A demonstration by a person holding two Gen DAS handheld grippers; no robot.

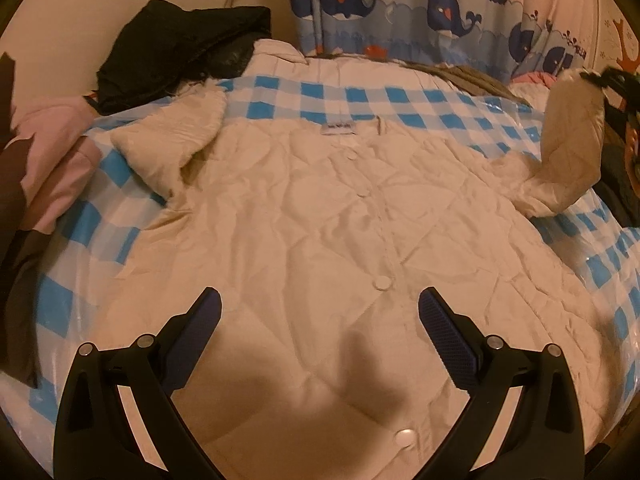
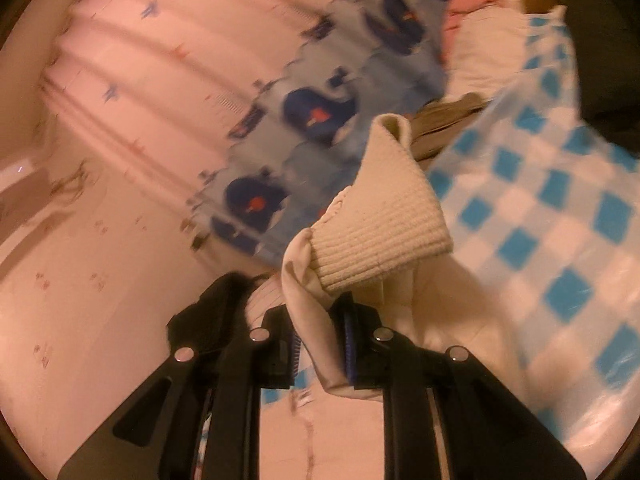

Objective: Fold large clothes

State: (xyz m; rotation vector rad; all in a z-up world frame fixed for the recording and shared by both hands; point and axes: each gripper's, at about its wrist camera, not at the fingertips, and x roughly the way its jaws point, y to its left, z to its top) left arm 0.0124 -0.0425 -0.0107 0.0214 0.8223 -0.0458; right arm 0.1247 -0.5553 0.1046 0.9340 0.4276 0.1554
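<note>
While I watched the left wrist view, left gripper hung wide open, empty, over cream jacket spread on checked sheet; neck label unreadable. Right wrist view: right gripper clamped on sleeve nr ribbed cuff, lifted.

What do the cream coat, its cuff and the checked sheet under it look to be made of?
Coat: thin quilted woven fabric, slight sheen, stitched diamonds and creases. Cuff: ribbed knit, matte. Checked sheet: probably plastic film, glossy highlights.
</note>
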